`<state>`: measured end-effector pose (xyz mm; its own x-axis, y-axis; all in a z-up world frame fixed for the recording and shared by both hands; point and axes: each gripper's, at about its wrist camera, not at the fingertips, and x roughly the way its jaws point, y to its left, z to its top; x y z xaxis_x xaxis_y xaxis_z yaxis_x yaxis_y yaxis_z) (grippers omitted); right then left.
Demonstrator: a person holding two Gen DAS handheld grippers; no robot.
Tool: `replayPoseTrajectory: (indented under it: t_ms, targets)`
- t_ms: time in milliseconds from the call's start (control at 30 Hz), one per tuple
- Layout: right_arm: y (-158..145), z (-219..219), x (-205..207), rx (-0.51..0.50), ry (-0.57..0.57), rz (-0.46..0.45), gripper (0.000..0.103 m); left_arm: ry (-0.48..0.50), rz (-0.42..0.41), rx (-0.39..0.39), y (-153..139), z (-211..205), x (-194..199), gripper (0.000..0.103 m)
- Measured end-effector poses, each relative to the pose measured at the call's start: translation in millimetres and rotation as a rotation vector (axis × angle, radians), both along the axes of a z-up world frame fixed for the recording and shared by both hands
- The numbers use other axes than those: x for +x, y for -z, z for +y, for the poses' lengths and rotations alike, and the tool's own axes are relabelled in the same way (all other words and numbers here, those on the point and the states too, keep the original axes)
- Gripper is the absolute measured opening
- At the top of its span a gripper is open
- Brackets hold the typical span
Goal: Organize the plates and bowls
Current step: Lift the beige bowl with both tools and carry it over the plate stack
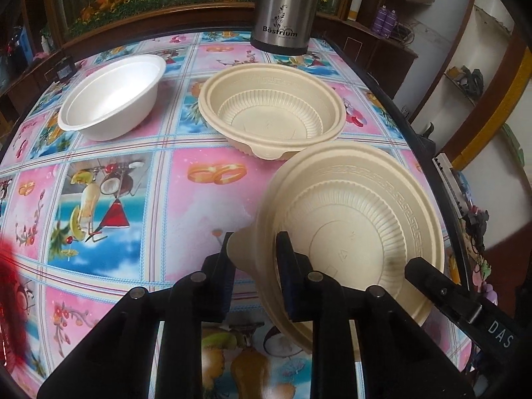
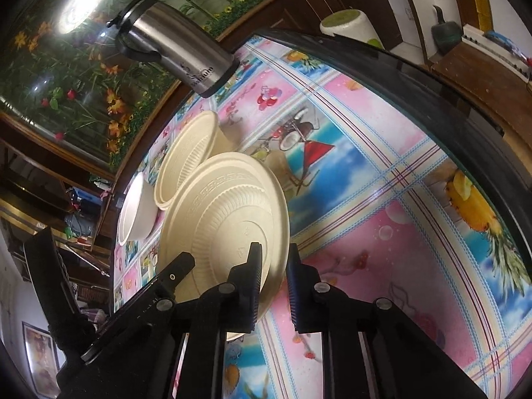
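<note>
A ribbed beige bowl (image 1: pixel 349 219) is tilted over the near right part of the table, and both grippers grip it. My left gripper (image 1: pixel 256 242) is shut on its left rim at the small tab. My right gripper (image 2: pixel 273 256) is shut on the opposite rim of the same beige bowl (image 2: pixel 219 219), one finger inside and one outside. The right gripper's finger (image 1: pixel 432 286) also shows in the left wrist view. A second beige bowl (image 1: pixel 272 106) sits upright behind it. To the left of that stands a white bowl (image 1: pixel 113 96).
A steel thermos jug (image 1: pixel 282 6) stands at the table's far edge behind the bowls. The table (image 1: pixel 186 219) has a colourful fruit-print cloth and a dark rim (image 2: pixel 415 79). A blurred red thing (image 1: pixel 10 299) sits at the near left edge. Wooden furniture surrounds the table.
</note>
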<state>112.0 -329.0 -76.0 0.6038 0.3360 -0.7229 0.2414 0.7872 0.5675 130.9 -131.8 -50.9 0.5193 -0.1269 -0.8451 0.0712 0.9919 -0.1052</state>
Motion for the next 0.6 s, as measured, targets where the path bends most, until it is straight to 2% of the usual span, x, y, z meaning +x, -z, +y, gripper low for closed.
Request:
replayPoseTrajectory:
  t_ms: [600]
  targets:
    - [-18.2,54.2,-20.9,-0.038,-0.108,-0.04,0.015,-0.096,-0.025,-0.026,-12.2,61.4,-38.4,0.021]
